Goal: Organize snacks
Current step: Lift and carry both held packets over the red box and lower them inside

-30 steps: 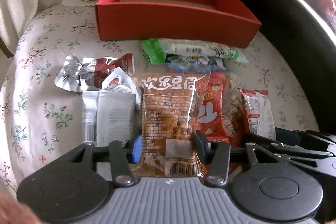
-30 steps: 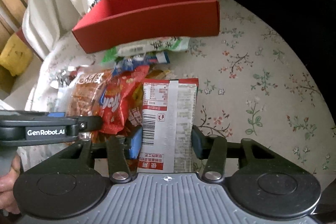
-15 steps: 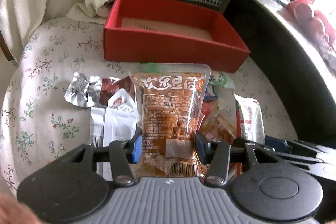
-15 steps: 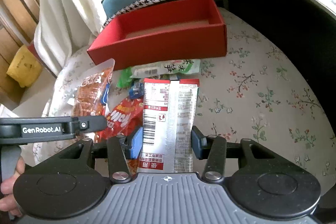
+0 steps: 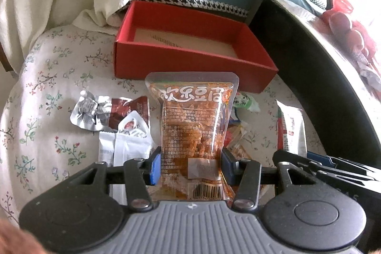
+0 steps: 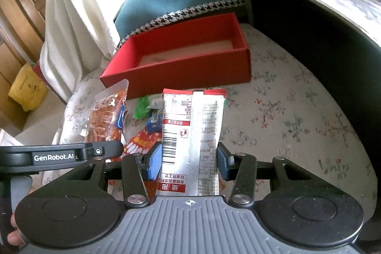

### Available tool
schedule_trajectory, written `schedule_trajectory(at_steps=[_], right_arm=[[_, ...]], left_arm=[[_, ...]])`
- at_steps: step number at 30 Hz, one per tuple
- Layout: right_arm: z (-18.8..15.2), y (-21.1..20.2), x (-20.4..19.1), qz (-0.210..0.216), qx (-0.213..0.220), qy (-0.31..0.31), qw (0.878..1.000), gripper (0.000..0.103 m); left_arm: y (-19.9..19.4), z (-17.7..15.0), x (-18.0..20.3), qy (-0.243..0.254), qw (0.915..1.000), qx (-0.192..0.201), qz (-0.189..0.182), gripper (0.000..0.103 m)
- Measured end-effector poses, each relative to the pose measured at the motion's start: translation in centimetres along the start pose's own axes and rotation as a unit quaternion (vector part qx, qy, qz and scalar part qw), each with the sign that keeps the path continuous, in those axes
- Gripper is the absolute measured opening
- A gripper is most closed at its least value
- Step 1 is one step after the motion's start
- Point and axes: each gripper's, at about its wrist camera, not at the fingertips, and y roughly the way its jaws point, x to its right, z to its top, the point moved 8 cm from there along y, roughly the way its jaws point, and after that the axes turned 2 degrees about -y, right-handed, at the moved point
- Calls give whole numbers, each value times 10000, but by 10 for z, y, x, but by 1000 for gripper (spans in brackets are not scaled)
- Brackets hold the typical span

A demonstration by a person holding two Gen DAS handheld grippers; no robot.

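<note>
box [image 5: 190, 68]: empty, up ahead | left gripper [image 5: 189, 167]: clamped on orange pack [image 5: 193, 125], lifted off the pile | right gripper [image 6: 189, 162]: clamped on red-white pack [image 6: 193, 135], also airborne | risk: slick film slipping out, or the two grippers bumping over the box

Left gripper [image 5: 190, 167] tilted downward, my blue pads clamped on orange snack pouch [image 5: 193, 135]. Right gripper [image 6: 189, 163] just beside it, same tilt, pads pinching red-white packet [image 6: 193, 142].
</note>
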Motion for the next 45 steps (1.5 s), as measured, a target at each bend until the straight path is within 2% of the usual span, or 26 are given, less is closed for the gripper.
schedule_trajectory(at_steps=[15,36,45], right_arm=[[56,16,-3,22,625,-95,9980,55],[132,54,-2,29,889,-312,9956,55],[166,84,6,-60,909,-415,9950,55]], left_arm=[[-1,51,3,88,9970,723,261,43],[29,116,-1,117,9938,988,494,43],[59,155,5,291,9917,1072,650,43]])
